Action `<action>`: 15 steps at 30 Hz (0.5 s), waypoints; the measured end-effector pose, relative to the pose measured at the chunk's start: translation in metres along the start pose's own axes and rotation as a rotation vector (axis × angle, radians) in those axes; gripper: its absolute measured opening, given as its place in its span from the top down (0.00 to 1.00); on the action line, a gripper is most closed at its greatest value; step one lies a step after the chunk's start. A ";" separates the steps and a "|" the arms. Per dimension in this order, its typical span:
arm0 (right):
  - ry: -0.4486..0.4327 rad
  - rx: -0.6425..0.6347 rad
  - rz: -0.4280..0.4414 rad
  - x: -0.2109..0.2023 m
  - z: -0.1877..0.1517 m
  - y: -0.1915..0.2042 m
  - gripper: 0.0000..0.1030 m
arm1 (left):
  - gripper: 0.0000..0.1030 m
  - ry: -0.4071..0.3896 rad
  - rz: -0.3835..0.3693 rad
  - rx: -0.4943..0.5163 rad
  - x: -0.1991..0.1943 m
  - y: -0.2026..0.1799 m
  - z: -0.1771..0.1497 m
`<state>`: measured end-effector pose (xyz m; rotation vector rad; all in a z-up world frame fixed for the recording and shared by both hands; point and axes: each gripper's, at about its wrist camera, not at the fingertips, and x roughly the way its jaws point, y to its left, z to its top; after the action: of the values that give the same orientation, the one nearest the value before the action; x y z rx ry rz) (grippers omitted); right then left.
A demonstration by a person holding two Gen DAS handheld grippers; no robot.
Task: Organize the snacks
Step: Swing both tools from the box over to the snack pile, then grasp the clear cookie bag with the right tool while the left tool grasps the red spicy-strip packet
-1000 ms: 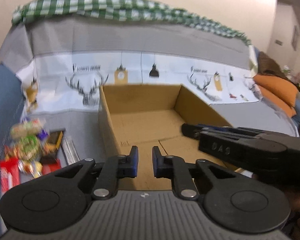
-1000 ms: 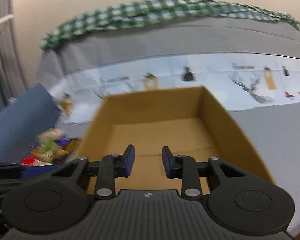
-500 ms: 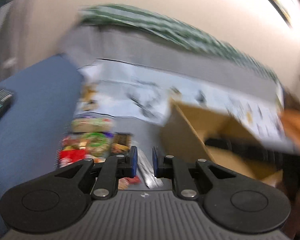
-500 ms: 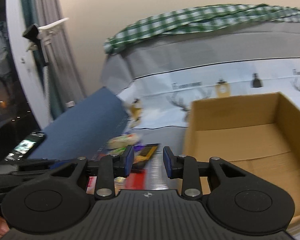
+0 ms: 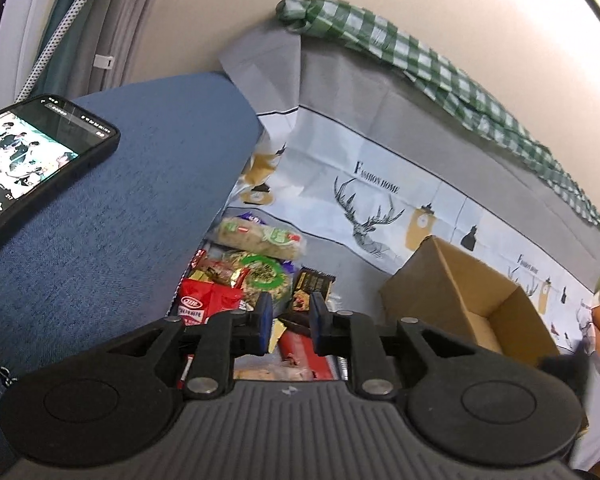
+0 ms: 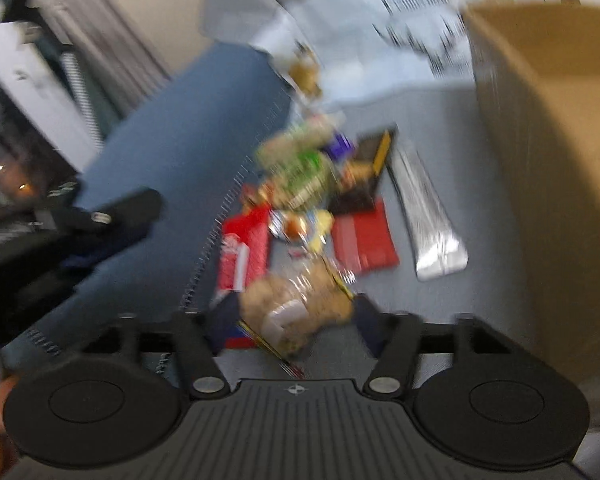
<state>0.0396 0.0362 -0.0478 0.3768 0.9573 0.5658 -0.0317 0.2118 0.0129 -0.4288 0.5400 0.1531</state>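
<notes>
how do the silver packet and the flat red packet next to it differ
In the right wrist view, the silver packet is long and narrow, with a shiny crinkled surface; the flat red packet is shorter, squarer and plain. The silver one lies nearer the cardboard box. Both lie flat on the grey cover, side by side.

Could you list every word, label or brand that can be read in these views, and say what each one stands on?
"FASHION HOME": on the printed cloth above the deer head, in the left wrist view; it repeats further right, too small to read surely.
Red snack packet: an oval white logo, letters too small to read.
Phone: screen text too small to read.
Dark snack packet: print unreadable.
Right wrist view: too blurred to read anything.
</notes>
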 end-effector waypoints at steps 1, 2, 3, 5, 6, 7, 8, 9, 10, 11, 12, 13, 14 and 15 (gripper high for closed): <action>0.020 0.044 -0.001 0.009 0.001 -0.003 0.22 | 0.72 0.002 0.007 -0.002 0.001 0.001 0.000; 0.039 0.079 0.005 0.017 0.001 -0.005 0.21 | 0.68 0.003 0.014 -0.005 0.003 0.002 0.001; 0.053 0.106 0.010 0.026 0.002 -0.008 0.21 | 0.65 0.007 0.022 -0.008 0.004 0.002 0.001; 0.059 0.118 -0.002 0.040 0.005 -0.009 0.18 | 0.64 0.016 0.038 -0.010 0.005 0.005 0.001; 0.066 0.110 -0.010 0.045 0.006 -0.008 0.18 | 0.64 0.022 0.046 -0.011 0.006 0.007 0.002; 0.067 0.093 -0.018 0.048 0.007 -0.007 0.18 | 0.63 0.031 0.052 -0.014 0.008 0.008 0.002; 0.054 0.063 -0.030 0.047 0.007 -0.003 0.23 | 0.63 0.040 0.059 -0.019 0.010 0.010 0.003; 0.043 0.019 -0.044 0.046 0.006 0.002 0.34 | 0.63 0.048 0.066 -0.025 0.013 0.012 0.004; 0.043 -0.009 -0.049 0.045 0.007 0.005 0.39 | 0.63 0.061 0.076 -0.035 0.016 0.014 0.004; 0.044 -0.028 -0.058 0.044 0.008 0.006 0.48 | 0.63 0.076 0.080 -0.046 0.018 0.016 0.005; 0.036 -0.055 -0.070 0.039 0.008 0.007 0.52 | 0.63 0.091 0.079 -0.054 0.021 0.017 0.006; 0.025 -0.084 -0.078 0.035 0.009 0.008 0.55 | 0.63 0.104 0.079 -0.054 0.024 0.017 0.006; 0.018 -0.112 -0.084 0.031 0.010 0.009 0.61 | 0.63 0.115 0.087 -0.047 0.027 0.015 0.006; 0.016 -0.146 -0.089 0.027 0.010 0.009 0.66 | 0.62 0.125 0.096 -0.038 0.030 0.013 0.006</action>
<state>0.0574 0.0589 -0.0551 0.1987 0.9367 0.5548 -0.0070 0.2273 -0.0032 -0.4522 0.6821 0.2297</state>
